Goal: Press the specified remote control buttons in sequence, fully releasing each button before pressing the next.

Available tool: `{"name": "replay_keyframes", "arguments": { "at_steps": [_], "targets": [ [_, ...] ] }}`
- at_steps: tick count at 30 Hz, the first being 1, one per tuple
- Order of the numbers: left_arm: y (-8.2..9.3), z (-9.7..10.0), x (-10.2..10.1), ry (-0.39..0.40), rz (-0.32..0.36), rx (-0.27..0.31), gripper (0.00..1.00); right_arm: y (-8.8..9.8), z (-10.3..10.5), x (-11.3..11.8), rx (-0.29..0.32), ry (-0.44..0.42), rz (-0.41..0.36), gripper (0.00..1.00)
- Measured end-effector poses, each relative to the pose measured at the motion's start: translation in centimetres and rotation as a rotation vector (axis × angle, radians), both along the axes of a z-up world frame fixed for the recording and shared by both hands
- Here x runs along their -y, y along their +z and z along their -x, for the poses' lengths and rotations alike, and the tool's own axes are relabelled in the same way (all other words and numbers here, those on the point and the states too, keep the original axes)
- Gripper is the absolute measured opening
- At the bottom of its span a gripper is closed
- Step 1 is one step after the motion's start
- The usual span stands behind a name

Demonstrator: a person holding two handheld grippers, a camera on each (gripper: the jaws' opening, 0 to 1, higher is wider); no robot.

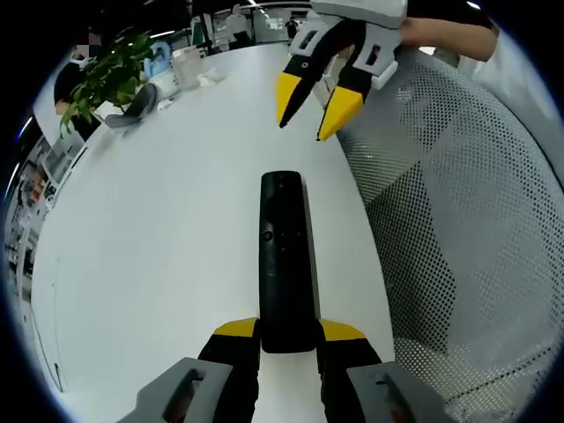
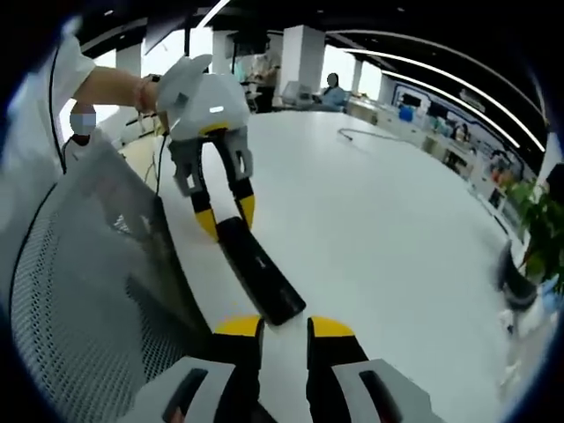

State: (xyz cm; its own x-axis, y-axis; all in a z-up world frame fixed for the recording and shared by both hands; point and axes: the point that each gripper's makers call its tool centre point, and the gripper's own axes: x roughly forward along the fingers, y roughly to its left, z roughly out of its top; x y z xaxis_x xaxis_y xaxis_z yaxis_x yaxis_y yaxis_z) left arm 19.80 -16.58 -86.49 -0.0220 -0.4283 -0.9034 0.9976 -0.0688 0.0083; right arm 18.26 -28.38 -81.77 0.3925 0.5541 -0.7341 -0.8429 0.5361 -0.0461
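A long black remote control (image 1: 286, 256) lies lengthwise on the white table (image 1: 159, 229), near its edge. My left gripper (image 1: 286, 331) is shut on the remote's near end, one yellow-tipped jaw on each side. My right gripper (image 1: 302, 129) hangs above the table beyond the remote's far end, its yellow fingertips (image 1: 289, 95) a little apart and holding nothing. In the right gripper view my right gripper (image 2: 285, 330) sits just short of the remote (image 2: 260, 269), apart from it. At the remote's other end my left gripper (image 2: 225, 220) clamps it.
A grey mesh chair back (image 1: 458, 247) stands against the table edge, close beside the remote and both grippers (image 2: 79, 291). A potted plant (image 1: 106, 70), a white container (image 1: 187, 66) and a grey object (image 1: 137, 106) sit at the far end. A cable (image 2: 361, 134) lies on the table.
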Motion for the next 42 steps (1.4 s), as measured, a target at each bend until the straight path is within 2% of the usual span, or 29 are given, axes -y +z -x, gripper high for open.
{"name": "replay_keyframes", "arguments": {
  "at_steps": [18, 42],
  "targets": [
    [0.0, 2.1, -0.1, -0.027, -0.029, 0.007, 0.24, -1.2, 1.8, -0.7, -0.042, 0.147, 0.083, 0.03],
    [-0.1, 2.9, -0.2, 0.005, -0.046, 0.005, 0.24, -2.7, 1.7, -1.3, -0.070, 0.244, 0.166, 0.00]
  ]
}}
